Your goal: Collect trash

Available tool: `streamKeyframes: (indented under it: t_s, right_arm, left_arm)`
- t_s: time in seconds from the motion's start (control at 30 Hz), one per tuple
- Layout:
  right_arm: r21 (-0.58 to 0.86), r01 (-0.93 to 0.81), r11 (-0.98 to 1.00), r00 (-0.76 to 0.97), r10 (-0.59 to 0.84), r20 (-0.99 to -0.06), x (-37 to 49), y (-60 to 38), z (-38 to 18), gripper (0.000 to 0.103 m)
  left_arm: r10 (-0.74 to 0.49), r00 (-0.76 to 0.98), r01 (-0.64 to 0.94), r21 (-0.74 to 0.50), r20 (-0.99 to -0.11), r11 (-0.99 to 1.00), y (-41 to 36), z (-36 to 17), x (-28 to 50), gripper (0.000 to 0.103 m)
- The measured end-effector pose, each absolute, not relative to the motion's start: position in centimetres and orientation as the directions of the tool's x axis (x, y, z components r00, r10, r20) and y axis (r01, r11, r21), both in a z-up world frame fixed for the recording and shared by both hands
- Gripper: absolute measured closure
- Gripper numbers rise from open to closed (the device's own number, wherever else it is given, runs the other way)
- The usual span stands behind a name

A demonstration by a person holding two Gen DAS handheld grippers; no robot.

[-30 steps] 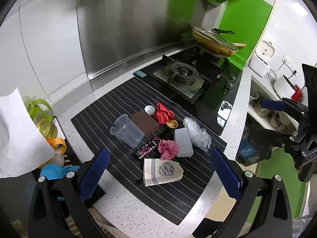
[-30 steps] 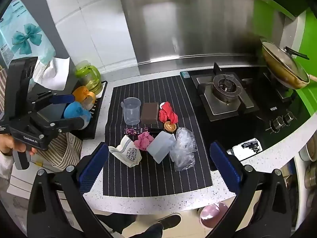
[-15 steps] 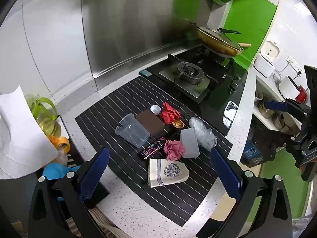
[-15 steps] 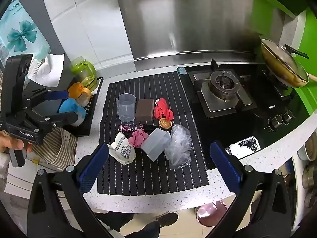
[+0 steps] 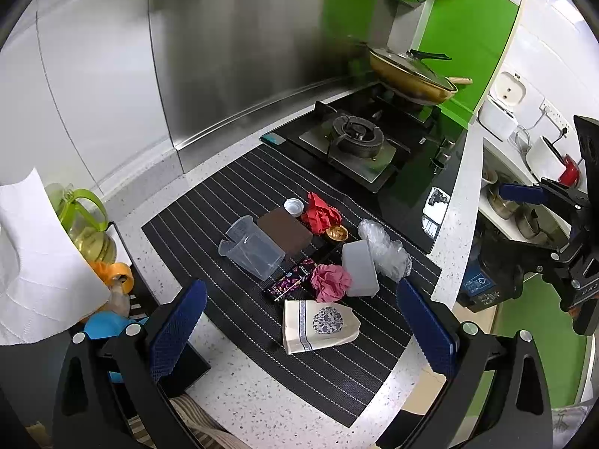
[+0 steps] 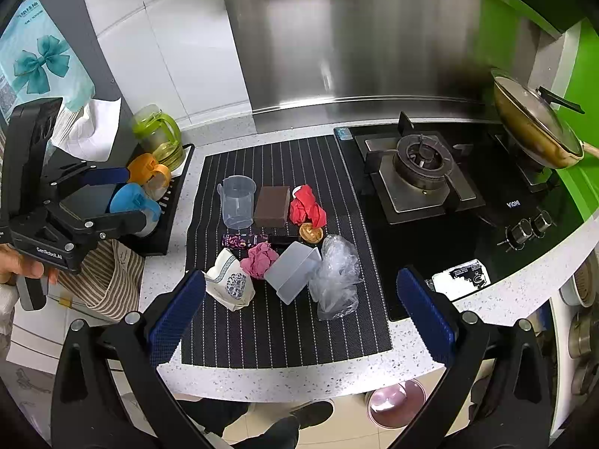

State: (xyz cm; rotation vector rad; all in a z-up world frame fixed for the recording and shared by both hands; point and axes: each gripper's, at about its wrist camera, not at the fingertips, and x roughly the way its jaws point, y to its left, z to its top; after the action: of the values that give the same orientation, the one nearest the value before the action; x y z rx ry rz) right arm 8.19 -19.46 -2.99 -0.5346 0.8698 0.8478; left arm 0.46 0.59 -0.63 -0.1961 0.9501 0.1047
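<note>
Trash lies on a black striped mat (image 5: 209, 239) (image 6: 284, 329): a cream paper bag (image 5: 318, 323) (image 6: 228, 284), a pink paper ball (image 5: 331, 282) (image 6: 258, 258), a red crumpled paper (image 5: 320, 215) (image 6: 307, 205), a clear plastic bag (image 5: 383, 249) (image 6: 335, 277), a purple wrapper (image 5: 292, 280) (image 6: 243, 240) and a small brown shell (image 5: 337, 232) (image 6: 310, 232). My left gripper (image 5: 303, 327) (image 6: 112, 196) is open and empty, above the mat's near edge. My right gripper (image 6: 301, 312) (image 5: 524, 202) is open and empty, above the mat's front.
A clear measuring cup (image 5: 252, 247) (image 6: 236, 202), a brown block (image 5: 284, 230) (image 6: 272, 205), a translucent box (image 5: 359, 269) (image 6: 294, 271) and a white cap (image 5: 294, 207) share the mat. A gas hob (image 6: 423, 172) with a lidded pan (image 6: 531, 127) stands right. A dish rack (image 6: 164, 209) stands left. A pink bin (image 6: 397, 402) sits on the floor.
Both grippers have drifted slightly, so the objects shift a little in view. Both stay open and empty; nothing on the mat has moved.
</note>
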Motion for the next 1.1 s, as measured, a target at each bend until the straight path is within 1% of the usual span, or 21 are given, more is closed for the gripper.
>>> streamKeyframes:
  t_s: [1.1]
  right_arm:
    - [-0.07, -0.822, 0.566, 0.36, 0.42, -0.833, 8.02, -19.22, -3.23, 0.003]
  left_arm:
    - [0.027, 0.574, -0.183, -0.096, -0.819, 0.978, 0.6, -1.13, 0.82, 0.006]
